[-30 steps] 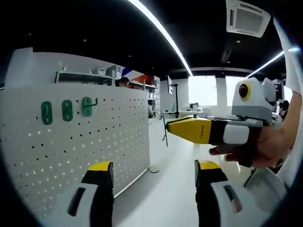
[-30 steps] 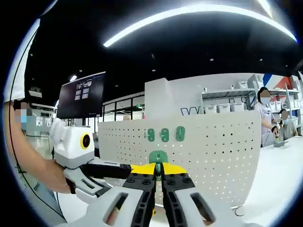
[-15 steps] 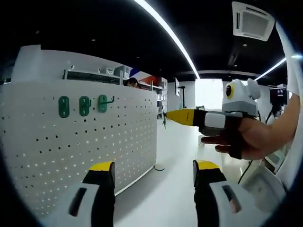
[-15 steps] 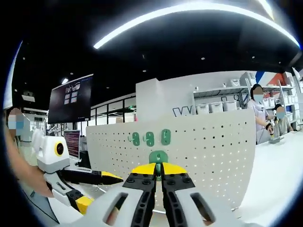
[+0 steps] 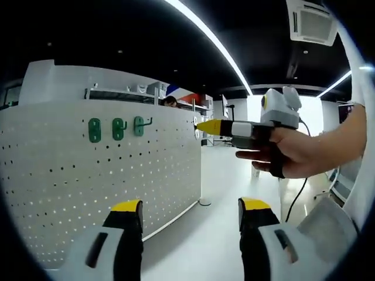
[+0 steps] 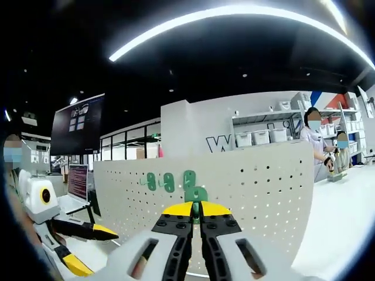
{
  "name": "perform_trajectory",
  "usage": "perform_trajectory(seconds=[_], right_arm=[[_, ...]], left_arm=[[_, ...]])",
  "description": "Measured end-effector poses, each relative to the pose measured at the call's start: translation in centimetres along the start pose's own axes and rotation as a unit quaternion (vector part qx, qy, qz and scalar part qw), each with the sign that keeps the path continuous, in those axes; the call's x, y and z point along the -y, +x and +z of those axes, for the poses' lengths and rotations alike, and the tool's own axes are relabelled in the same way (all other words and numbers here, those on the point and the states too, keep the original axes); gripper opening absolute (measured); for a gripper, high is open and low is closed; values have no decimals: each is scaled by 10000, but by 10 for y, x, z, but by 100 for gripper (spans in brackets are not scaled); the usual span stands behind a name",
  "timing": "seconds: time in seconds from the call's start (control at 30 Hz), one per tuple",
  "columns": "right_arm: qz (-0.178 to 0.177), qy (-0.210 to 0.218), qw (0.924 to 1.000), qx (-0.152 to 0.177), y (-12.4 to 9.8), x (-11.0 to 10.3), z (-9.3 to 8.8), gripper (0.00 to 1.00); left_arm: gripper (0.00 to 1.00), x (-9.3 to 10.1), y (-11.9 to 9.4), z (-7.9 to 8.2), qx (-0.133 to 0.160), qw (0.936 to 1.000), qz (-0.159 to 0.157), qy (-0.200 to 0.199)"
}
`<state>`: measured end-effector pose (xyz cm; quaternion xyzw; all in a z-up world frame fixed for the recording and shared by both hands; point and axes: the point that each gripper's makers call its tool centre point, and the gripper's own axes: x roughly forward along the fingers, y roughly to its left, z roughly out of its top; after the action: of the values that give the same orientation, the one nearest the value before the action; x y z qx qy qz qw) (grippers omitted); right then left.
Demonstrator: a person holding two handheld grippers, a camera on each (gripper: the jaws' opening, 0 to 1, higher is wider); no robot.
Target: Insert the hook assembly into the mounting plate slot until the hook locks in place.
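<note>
Left gripper [image 5: 190, 213] with yellow-tipped jaws set wide apart, nothing between them, aimed past the right-hand end of a white pegboard [image 5: 117, 187] standing upright on a pale floor [image 5: 217, 234]. Three green mounting plates [image 5: 117, 129] fixed in a row near the pegboard's top edge; the rightmost plate [image 5: 139, 125] carrying a dark hook pointing outward, the other two too small to tell whether they carry hooks.

Right gripper [image 5: 202, 125] seen in the left gripper view, held in a hand [image 5: 281, 155], yellow tips drawn together to a point, near the pegboard's upper right corner and apart from the board. Cable hanging below that hand.

In the right gripper view, right gripper [image 6: 196, 212] jaws pressed together on a green hook assembly [image 6: 196, 194], its rounded top rising just above the yellow tips. Assembly overlapping the pegboard [image 6: 258, 193] face in this view, just right of and slightly below the row of plates [image 6: 170, 181]; contact with the board cannot be told. Left gripper [image 6: 85, 246] visible at lower left of the same view, jaws spread, well apart from the board.

Shelving with white bins [image 6: 258, 137] behind the pegboard's top edge. Two people [image 6: 319, 149] standing at a counter [image 6: 345, 175] beyond the board's right end. Dark monitor [image 6: 76, 123] at upper left. Ceiling light strip [image 6: 234, 14] overhead.
</note>
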<state>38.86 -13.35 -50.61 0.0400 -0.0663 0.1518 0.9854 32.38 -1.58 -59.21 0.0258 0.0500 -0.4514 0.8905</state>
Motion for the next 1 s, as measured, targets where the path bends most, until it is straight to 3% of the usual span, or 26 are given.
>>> perform_trajectory(seconds=[0.8,1.0], right_arm=[[-115,-287,9994,149,39,7,9,1],[-202,-192,9992,271,45,10,10,1]], left_arm=[[68,-21,-40,-6,37,9989,447,-151],[69,-26,-52,-8,72,9981,585,-158]])
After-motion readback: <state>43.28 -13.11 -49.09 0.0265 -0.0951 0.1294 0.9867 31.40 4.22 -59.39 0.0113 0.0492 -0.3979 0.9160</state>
